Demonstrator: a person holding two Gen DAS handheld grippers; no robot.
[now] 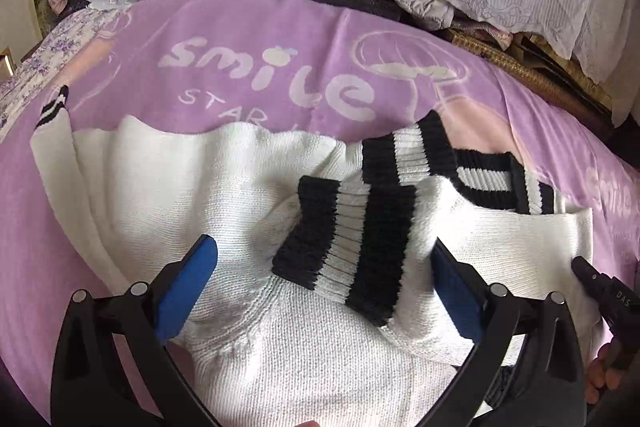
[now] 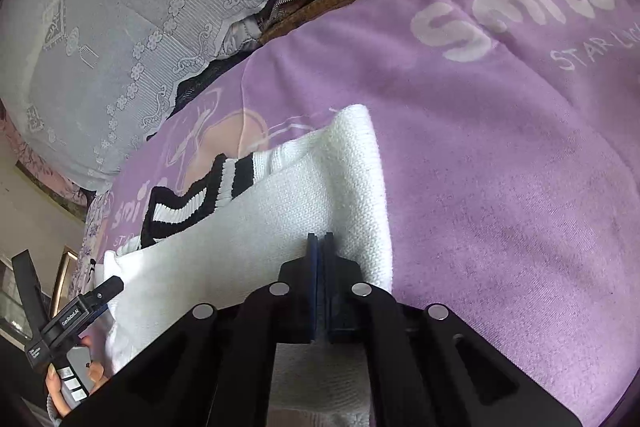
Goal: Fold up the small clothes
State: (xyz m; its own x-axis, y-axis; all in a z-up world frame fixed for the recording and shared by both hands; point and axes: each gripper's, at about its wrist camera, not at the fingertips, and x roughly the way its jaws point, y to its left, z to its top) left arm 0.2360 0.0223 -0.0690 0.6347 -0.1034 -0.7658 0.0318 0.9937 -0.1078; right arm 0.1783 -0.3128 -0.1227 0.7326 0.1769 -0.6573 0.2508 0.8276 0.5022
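So far the fold looks about half done. The white knitted sweater with black-and-white striped ribbed cuffs and collar [image 1: 248,195] lies on the purple plush blanket printed with the word "smile" [image 1: 248,39], and it fills the middle and lower part of the left wrist view. One sleeve is already laid across the body, so that its striped cuff [image 1: 352,251] rests in the centre of the frame. The other sleeve [image 1: 52,131] lies stretched out at the left edge, not yet folded in.

The left gripper [image 1: 324,267] hangs over the folded cuff with its blue pads [image 1: 188,283] wide apart, gripping nothing. In the right wrist view the right gripper [image 2: 319,247] is clenched, pads pressed together, at the edge of the white knit in the lower centre. Whether a fold of the knit is pinched between the pads cannot be told.

Probably the left sleeve must still come in, and then the body must be folded over.
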